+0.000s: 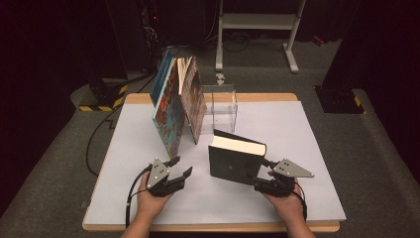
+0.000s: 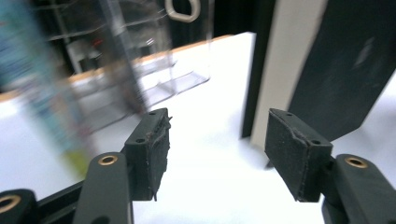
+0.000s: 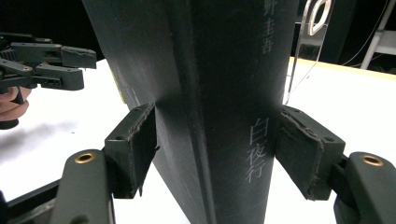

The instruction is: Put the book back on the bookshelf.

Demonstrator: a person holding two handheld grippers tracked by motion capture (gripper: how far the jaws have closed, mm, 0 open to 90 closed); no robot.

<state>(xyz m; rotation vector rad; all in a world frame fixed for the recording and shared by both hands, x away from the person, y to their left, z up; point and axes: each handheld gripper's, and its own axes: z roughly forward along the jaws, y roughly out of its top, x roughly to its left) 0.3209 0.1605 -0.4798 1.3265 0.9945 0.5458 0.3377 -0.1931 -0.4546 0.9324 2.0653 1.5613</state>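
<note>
My right hand-held gripper (image 1: 262, 174) sits at the lower right of the high view, its jaws around the spine of the black book (image 1: 233, 158), which stands upright on the white bench (image 1: 307, 148) just right of center. In the right gripper view both pads lie against the spine, one on each side, so I have the book clamped. My left hand-held gripper (image 1: 179, 167) is at the lower left, jaws spread apart with nothing between them, a short gap away from the book. Upper center, picture books (image 1: 176, 99) lean beside a clear plastic stand (image 1: 223, 106).
</note>
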